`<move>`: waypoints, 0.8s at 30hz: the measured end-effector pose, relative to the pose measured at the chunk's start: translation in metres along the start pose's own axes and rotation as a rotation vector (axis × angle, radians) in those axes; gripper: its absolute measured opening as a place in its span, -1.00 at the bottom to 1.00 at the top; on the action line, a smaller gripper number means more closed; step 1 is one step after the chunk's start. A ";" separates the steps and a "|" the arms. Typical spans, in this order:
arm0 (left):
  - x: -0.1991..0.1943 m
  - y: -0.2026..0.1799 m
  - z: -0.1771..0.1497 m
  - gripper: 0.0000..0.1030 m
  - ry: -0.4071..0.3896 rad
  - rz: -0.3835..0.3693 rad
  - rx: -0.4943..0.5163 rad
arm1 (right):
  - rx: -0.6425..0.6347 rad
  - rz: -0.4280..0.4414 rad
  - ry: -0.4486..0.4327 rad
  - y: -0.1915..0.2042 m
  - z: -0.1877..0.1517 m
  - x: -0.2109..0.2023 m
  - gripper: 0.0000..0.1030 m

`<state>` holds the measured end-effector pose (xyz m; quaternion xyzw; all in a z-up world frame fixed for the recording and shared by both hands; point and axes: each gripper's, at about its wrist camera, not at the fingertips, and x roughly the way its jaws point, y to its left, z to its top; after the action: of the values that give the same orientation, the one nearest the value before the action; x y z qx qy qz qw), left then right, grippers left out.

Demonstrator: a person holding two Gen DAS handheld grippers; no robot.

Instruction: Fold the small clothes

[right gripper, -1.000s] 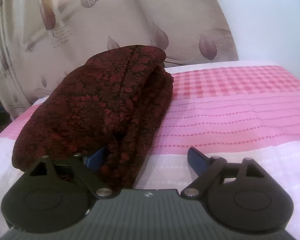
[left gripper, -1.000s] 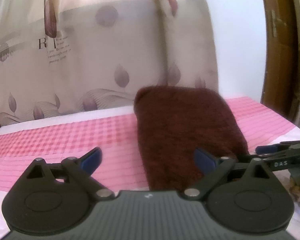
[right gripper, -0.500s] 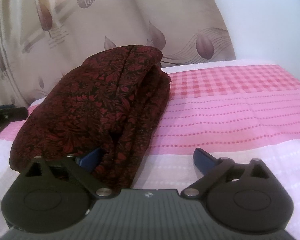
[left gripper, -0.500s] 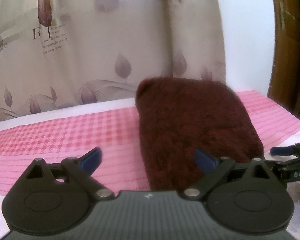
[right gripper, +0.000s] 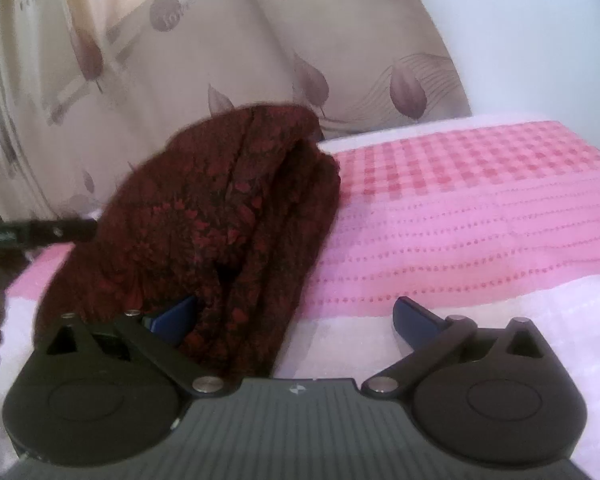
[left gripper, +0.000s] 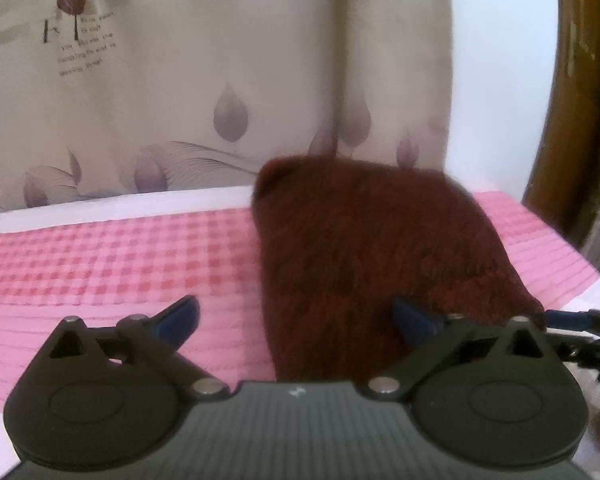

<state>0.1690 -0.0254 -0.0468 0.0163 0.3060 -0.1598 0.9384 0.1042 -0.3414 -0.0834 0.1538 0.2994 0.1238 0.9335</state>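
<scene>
Dark maroon patterned cloth [right gripper: 220,232], folded into a thick, soft, layered bundle, lying on the pink checked and dotted bedspread [right gripper: 480,216] just in front of the beige leaf-printed curtain [right gripper: 180,60]; apparently set there flat so the fold holds. Flanked by left gripper [left gripper: 296,320] and right gripper [right gripper: 296,316], jaws spread wide on both, nothing clamped, probably freed to square the edges.
</scene>
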 end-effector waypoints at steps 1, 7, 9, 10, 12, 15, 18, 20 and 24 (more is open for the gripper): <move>0.003 0.004 0.002 1.00 0.004 -0.023 -0.013 | 0.018 0.016 -0.008 -0.001 0.003 0.000 1.00; 0.035 0.022 0.013 1.00 0.059 -0.221 -0.076 | 0.045 0.086 0.051 0.000 0.025 0.031 1.00; 0.051 0.029 0.013 1.00 0.094 -0.316 -0.117 | 0.038 0.124 0.095 0.003 0.031 0.047 1.00; 0.059 0.033 0.012 1.00 0.115 -0.348 -0.143 | 0.039 0.130 0.107 0.003 0.034 0.053 1.00; 0.074 0.039 0.009 1.00 0.150 -0.414 -0.196 | 0.047 0.154 0.139 0.002 0.037 0.061 1.00; 0.082 0.045 0.002 0.95 0.153 -0.450 -0.236 | 0.113 0.207 0.183 -0.005 0.033 0.072 0.89; 0.071 0.047 -0.002 0.49 0.115 -0.439 -0.225 | 0.135 0.246 0.166 -0.001 0.026 0.070 0.53; 0.059 0.048 -0.002 0.33 0.094 -0.422 -0.224 | 0.172 0.259 0.145 0.001 0.025 0.064 0.32; 0.021 0.057 -0.002 0.27 0.057 -0.361 -0.216 | 0.136 0.267 0.119 0.030 0.021 0.052 0.19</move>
<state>0.2015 0.0226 -0.0649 -0.1348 0.3458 -0.2909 0.8818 0.1534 -0.3012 -0.0828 0.2474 0.3389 0.2351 0.8767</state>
